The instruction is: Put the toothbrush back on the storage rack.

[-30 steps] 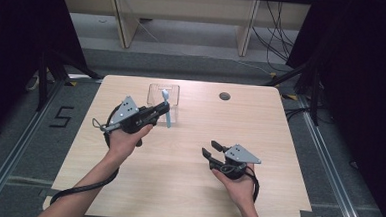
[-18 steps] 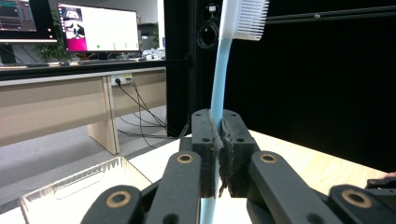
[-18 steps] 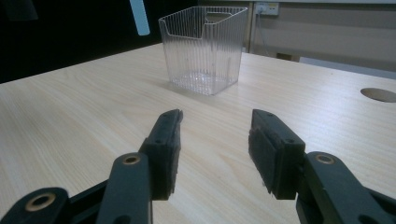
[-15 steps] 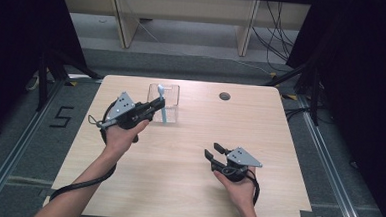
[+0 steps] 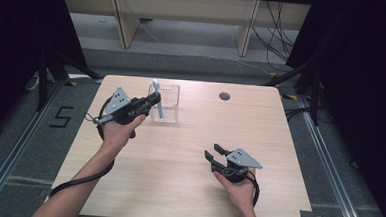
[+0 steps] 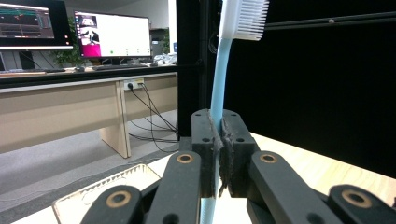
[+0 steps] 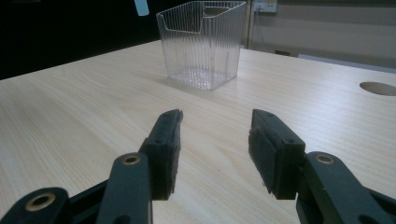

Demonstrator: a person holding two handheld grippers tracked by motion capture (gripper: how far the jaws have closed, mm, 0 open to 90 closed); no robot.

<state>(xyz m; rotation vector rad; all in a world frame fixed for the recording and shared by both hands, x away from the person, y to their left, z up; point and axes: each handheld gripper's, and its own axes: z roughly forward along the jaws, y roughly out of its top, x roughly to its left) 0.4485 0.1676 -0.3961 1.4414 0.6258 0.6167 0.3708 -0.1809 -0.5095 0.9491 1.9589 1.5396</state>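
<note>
A light blue toothbrush (image 5: 157, 99) (image 6: 218, 88) with white bristles stands upright, its handle pinched by my left gripper (image 5: 153, 100) (image 6: 219, 140), which is shut on it. It hangs beside the left wall of a clear ribbed plastic bin (image 5: 165, 103) (image 7: 201, 42) at the table's far left. The toothbrush's lower end (image 7: 141, 6) hangs left of the bin in the right gripper view. My right gripper (image 5: 214, 151) (image 7: 215, 149) rests low over the table at the front right, open, with nothing between its pads.
A round cable hole (image 5: 225, 96) (image 7: 379, 87) sits at the back of the light wood table (image 5: 187, 188). Shelving and cables lie beyond the far edge. Monitors (image 6: 112, 35) stand on a desk in the background of the left gripper view.
My left gripper has carried the toothbrush a little to the left, from over the bin to beside its left wall. The right gripper has stayed where it was.
</note>
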